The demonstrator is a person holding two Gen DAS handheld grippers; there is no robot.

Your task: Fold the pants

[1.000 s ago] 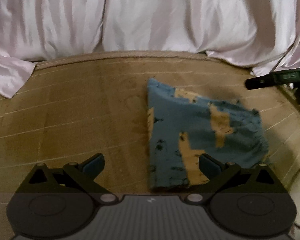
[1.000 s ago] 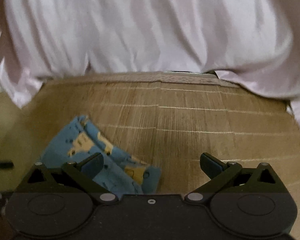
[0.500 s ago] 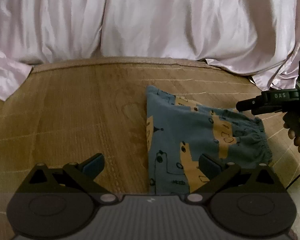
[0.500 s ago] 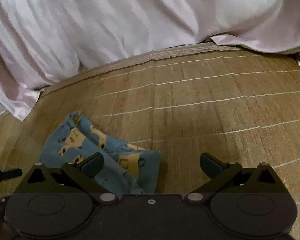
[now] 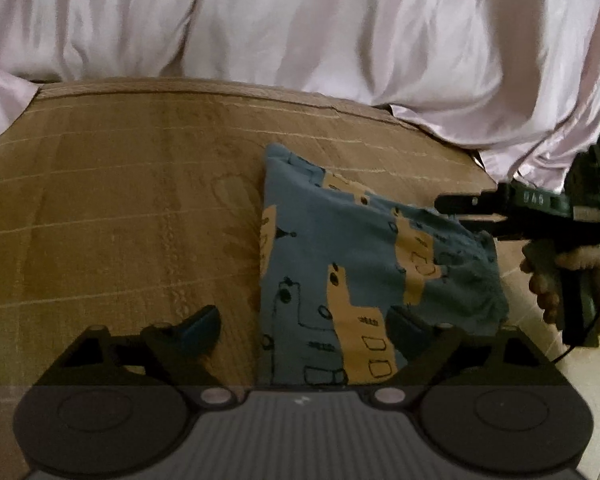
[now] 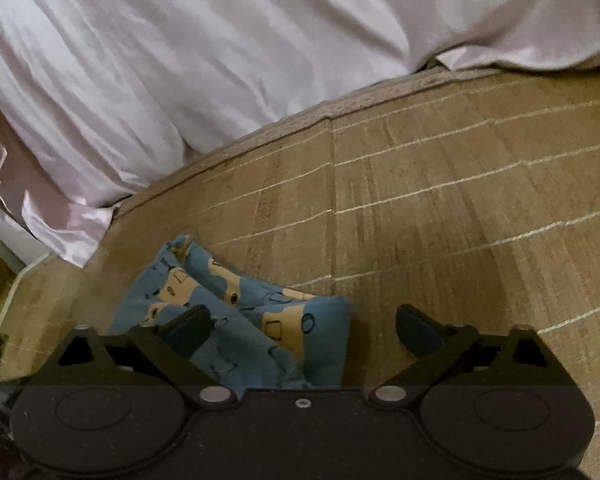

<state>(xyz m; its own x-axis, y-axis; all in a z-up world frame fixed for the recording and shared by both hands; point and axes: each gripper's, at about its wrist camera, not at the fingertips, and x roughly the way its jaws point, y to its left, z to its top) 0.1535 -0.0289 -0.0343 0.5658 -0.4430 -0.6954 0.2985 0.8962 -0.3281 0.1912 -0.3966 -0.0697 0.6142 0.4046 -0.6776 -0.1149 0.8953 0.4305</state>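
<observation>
My left gripper (image 5: 304, 326) hangs just above the woven straw mat (image 5: 120, 208) with its two fingers spread wide and nothing between them. The pants (image 5: 364, 272), blue with tan vehicle prints, lie folded into a compact, roughly square bundle on the mat ahead of me and a little to my right; my right-hand fingertip sits over the bundle's near edge, while the other fingertip is over bare mat. The gathered waistband faces the right side of the bundle.

From the left wrist view I can see my right gripper (image 5: 452, 210) coming in from the right edge, held by my right hand (image 5: 548, 276), its tip above the far right corner of the pants. In its own view the right gripper (image 6: 300, 330) is also wide apart and holds nothing; the pants (image 6: 236, 312) lie below its left finger and the gap, with bare mat (image 6: 460, 200) under its right finger.

Beyond the mat, a pale, glossy sheet (image 5: 300, 28) hangs in folds across the whole background.
</observation>
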